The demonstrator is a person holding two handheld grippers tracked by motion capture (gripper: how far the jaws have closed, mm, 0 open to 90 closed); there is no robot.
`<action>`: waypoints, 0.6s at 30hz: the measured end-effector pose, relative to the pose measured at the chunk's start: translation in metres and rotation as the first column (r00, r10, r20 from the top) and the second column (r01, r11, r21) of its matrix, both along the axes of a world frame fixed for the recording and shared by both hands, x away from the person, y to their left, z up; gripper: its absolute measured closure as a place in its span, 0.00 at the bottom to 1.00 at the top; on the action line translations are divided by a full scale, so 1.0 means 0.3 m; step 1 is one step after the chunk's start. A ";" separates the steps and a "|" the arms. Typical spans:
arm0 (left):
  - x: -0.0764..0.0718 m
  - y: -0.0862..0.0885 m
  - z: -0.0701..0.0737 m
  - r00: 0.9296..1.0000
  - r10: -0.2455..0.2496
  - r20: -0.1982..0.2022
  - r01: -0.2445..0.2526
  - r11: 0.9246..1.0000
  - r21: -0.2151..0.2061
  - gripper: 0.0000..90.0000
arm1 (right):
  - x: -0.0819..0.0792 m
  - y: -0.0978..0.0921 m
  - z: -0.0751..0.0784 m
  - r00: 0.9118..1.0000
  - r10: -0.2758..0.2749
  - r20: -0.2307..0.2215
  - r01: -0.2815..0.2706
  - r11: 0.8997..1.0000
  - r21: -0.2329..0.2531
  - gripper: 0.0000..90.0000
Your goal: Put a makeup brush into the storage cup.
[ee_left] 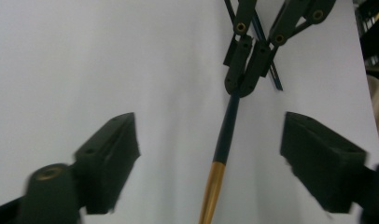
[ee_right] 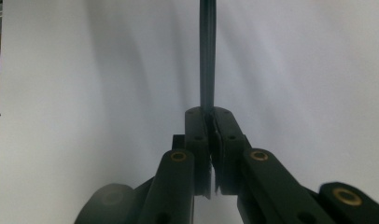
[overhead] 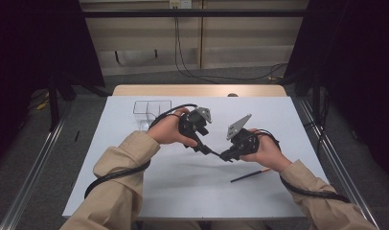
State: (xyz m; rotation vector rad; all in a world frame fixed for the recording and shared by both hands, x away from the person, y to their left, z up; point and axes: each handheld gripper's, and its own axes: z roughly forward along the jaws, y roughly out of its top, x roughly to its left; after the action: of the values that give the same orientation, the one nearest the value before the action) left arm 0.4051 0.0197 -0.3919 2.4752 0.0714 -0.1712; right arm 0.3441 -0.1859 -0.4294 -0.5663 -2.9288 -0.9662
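Tan sleeves and both hands are seen coming in from the bottom of the high view, each hand carrying a gripper above the white surface (overhead: 135,182). A dark chopstick (ee_left: 226,133) with a golden end is held in the air between the two tools: in the right gripper view the jaws of the right gripper (ee_right: 210,154) are pressed together on its thin dark shaft, which runs straight away from them. In the left gripper view the jaws of the left gripper (ee_left: 208,158) are spread wide on either side of the same stick, near its golden part, and nothing is touched by them yet. A second chopstick (overhead: 250,175) is left lying on the surface, just beside the right hand (overhead: 267,151) and nearer the person. A clear plastic container (overhead: 152,111) with compartments stands at the far left of the surface, behind the left hand (overhead: 168,129); its contents cannot be made out. As far as can be judged, one stick has been lifted and a hand-over to the left gripper is being set up but is not completed. What appears to remain is the closing of the left jaws, the release by the right, presumably the placing of the stick in the container, and the same for the stick on the surface.
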 end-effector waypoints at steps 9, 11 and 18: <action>0.006 0.036 -0.013 0.998 0.060 0.012 -0.058 0.992 -0.113 0.07 | -0.001 -0.011 -0.002 1.000 -0.013 0.002 0.013 1.000 0.021 0.95; 0.006 0.044 -0.017 0.998 0.065 0.012 -0.062 0.988 -0.139 0.07 | -0.002 -0.015 -0.004 1.000 -0.019 -0.001 0.019 0.999 0.029 0.95; -0.001 0.073 -0.034 0.995 0.099 -0.005 -0.098 0.969 -0.225 0.06 | -0.006 -0.020 -0.003 1.000 -0.031 0.004 0.031 0.998 0.054 0.95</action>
State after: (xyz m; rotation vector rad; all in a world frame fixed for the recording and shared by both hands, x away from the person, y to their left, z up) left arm 0.4047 0.0417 -0.4020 2.2399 0.1629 -0.1215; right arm 0.3423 -0.1919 -0.4303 -0.6096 -2.8969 -1.0473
